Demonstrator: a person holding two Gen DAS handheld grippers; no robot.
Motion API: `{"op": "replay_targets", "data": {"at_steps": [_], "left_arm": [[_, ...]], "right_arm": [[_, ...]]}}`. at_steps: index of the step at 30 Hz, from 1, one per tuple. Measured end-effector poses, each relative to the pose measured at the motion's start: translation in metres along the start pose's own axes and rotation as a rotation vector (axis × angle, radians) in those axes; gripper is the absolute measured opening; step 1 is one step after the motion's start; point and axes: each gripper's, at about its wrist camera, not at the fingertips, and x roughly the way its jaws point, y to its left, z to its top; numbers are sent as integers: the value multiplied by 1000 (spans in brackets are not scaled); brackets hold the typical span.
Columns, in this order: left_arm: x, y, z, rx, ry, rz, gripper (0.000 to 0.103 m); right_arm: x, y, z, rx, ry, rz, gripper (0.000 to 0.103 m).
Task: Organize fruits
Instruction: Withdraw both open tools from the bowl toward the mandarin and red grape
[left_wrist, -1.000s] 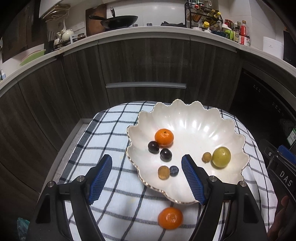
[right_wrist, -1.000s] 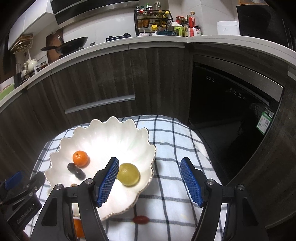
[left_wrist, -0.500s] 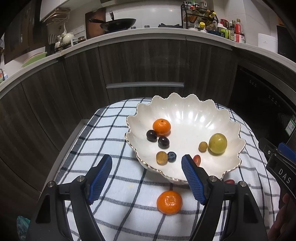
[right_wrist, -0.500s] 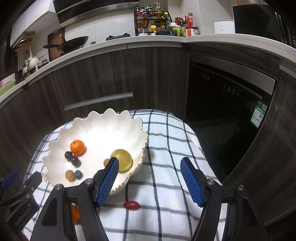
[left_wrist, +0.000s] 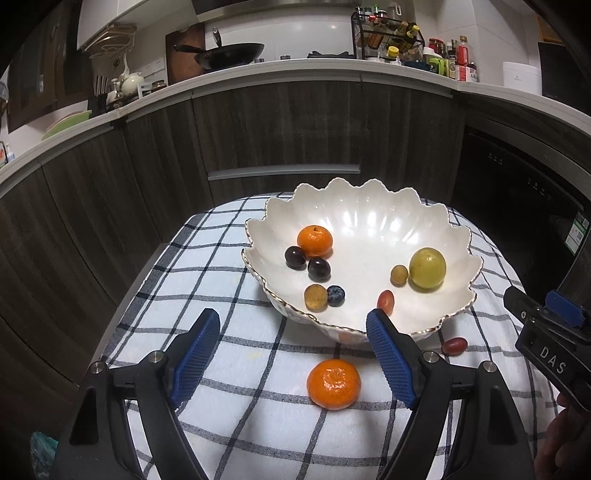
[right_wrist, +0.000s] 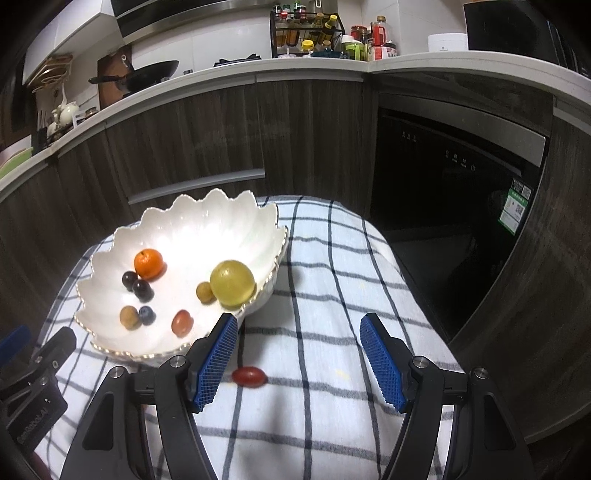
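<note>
A white scalloped bowl (left_wrist: 458, 236) (right_wrist: 110, 243) stands on a checked cloth. It holds a tangerine (left_wrist: 314, 240), a green round fruit (left_wrist: 427, 267), dark grapes (left_wrist: 318, 268), a blueberry (left_wrist: 335, 295) and a red grape (left_wrist: 385, 301). A second tangerine (left_wrist: 334, 384) lies on the cloth in front of the bowl, between the fingers of my open left gripper (left_wrist: 293, 360). A red grape tomato (right_wrist: 249, 376) (left_wrist: 454, 346) lies on the cloth just inside the left finger of my open right gripper (right_wrist: 297, 363). Both grippers are empty.
The checked cloth (right_wrist: 332, 277) covers a small table with rounded edges. Dark wood cabinets (left_wrist: 277, 129) and a dishwasher (right_wrist: 443, 184) stand behind. The right gripper's body (left_wrist: 546, 350) shows at the right edge of the left wrist view.
Both grippers have pulled back and away from the bowl. The loose tangerine and the red grape tomato now sit farther into view between the fingers.
</note>
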Motion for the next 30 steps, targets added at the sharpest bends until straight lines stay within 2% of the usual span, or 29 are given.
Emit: {"op": "replay_targets", "data": {"at_steps": [16,30], "left_arm": [[15,-9,-25,31,60,-15,86],[30,-21,-40,71,102,-25,86]], "right_arm": [[7,8,-16,-59,24,34,70],[25,21,-30,-125,87,72,70]]}}
